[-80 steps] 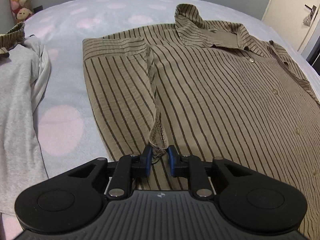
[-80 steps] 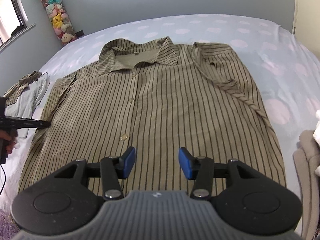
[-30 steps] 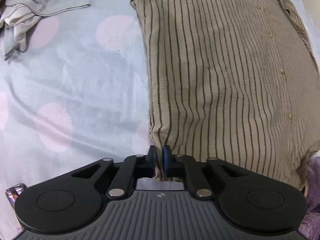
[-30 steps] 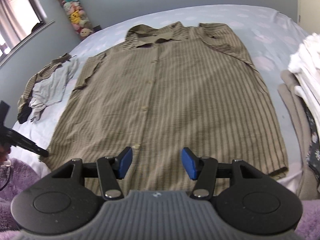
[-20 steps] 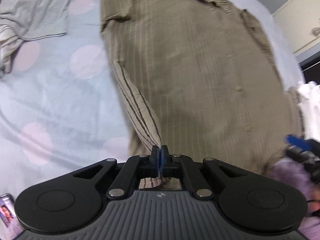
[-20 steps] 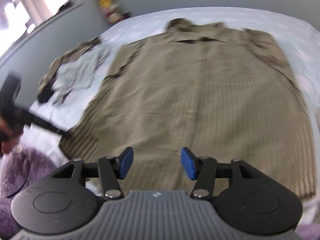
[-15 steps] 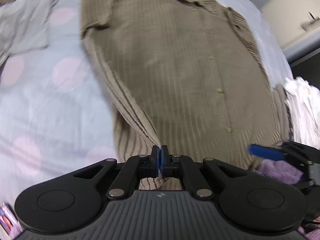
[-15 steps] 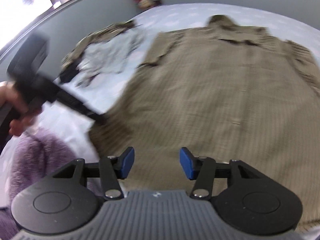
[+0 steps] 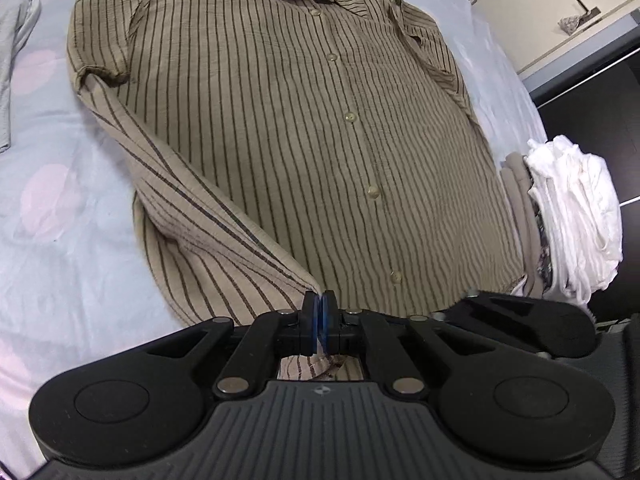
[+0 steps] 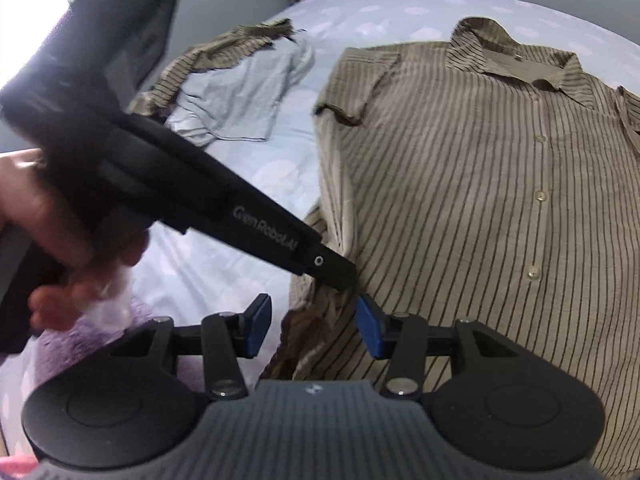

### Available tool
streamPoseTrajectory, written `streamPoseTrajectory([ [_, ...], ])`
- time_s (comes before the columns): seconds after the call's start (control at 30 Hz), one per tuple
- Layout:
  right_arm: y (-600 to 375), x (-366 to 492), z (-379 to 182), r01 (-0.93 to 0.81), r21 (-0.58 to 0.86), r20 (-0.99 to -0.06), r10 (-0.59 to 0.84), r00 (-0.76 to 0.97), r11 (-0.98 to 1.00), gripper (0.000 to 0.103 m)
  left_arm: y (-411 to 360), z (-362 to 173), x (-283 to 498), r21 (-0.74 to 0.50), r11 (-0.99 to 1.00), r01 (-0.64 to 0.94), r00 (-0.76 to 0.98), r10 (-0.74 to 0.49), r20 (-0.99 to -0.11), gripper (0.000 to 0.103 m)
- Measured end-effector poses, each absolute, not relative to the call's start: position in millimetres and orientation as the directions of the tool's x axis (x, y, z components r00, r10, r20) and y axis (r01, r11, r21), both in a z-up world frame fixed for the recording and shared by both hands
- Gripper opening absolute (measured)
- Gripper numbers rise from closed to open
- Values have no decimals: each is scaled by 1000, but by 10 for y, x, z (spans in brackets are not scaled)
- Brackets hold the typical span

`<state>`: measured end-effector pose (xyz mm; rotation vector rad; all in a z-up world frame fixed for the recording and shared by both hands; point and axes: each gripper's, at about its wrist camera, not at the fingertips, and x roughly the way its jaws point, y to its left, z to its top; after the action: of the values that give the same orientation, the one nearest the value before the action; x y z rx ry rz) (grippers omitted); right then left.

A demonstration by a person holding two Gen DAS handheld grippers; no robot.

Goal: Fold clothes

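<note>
Olive-brown cloth with thin dark stripes fills most of what we see: a buttoned shirt (image 9: 320, 128) lies face up on the bed sheet (image 9: 60, 216), which is pale blue with pink dots, and its collar points away from us. Our left gripper (image 9: 319, 314) has its blue pads pressed together on the shirt's lower left hem corner, and it has lifted that edge into a ridge of fabric that runs back toward the short sleeve. From the right wrist view, the same gripper (image 10: 340, 276) reaches in from the left, held by a hand (image 10: 60, 216), with bunched hem hanging under its tip. Our right gripper (image 10: 312, 324) has its fingers spread wide, with the crumpled hem lying between them; one blue pad sits very near the left gripper's tip, though we cannot tell whether they touch. A pale grey garment (image 10: 248, 88) and another striped piece lie crumpled on the sheet to the left of the shirt. A stack of white and beige folded clothes (image 9: 568, 216) sits just beside the shirt's right edge.
</note>
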<state>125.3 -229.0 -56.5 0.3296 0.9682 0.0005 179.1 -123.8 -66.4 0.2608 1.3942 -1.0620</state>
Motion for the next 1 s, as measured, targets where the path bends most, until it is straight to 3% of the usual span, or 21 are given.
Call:
streamPoseTrajectory([
  [0.03, -2291, 1289, -600, 157, 268, -815, 137, 563, 950, 45, -1240, -667, 1801, -432, 542, 720, -180, -456, -872, 0],
  [0.17, -2327, 1330, -701, 190, 268, -826, 124, 550, 945, 5, -1258, -657, 1852, -443, 516, 734, -189, -471, -862, 0],
  [0.23, -2343, 1322, -716, 188, 265, -826, 123, 549, 946, 4, -1249, -631, 1905, -434, 481, 762, -188, -476, -859, 2],
  [0.33, -2369, 1311, -739, 184, 259, -828, 120, 547, 948, 4, -1236, -593, 1983, -419, 428, 801, -188, -485, -854, 20],
  [0.4, -2393, 1312, -762, 181, 250, -837, 118, 535, 951, 4, -1191, -522, 2089, -361, 384, 850, -142, -493, -858, 21],
  [0.5, -2473, 1315, -837, 193, 256, -850, 126, 512, 947, 4, -1080, -361, 2316, -202, 308, 930, -16, -514, -857, 21],
  [0.63, -2588, 1291, -920, 208, 274, -864, 146, 482, 939, 4, -1018, -325, 2669, 166, 198, 966, 247, -519, -818, 23],
  [0.73, -2662, 1299, -963, 218, 299, -869, 171, 465, 929, 4, -1045, -502, 2892, 456, 62, 888, 414, -539, -733, 27],
  [0.87, -2676, 1291, -990, 220, 297, -882, 179, 436, 929, 4, -1150, -855, 3280, 657, -118, 745, 501, -551, -668, 38],
  [1.0, -2671, 1331, -1022, 232, 304, -893, 191, 407, 924, 4, -1278, -1214, 3598, 755, -303, 582, 525, -570, -633, 38],
])
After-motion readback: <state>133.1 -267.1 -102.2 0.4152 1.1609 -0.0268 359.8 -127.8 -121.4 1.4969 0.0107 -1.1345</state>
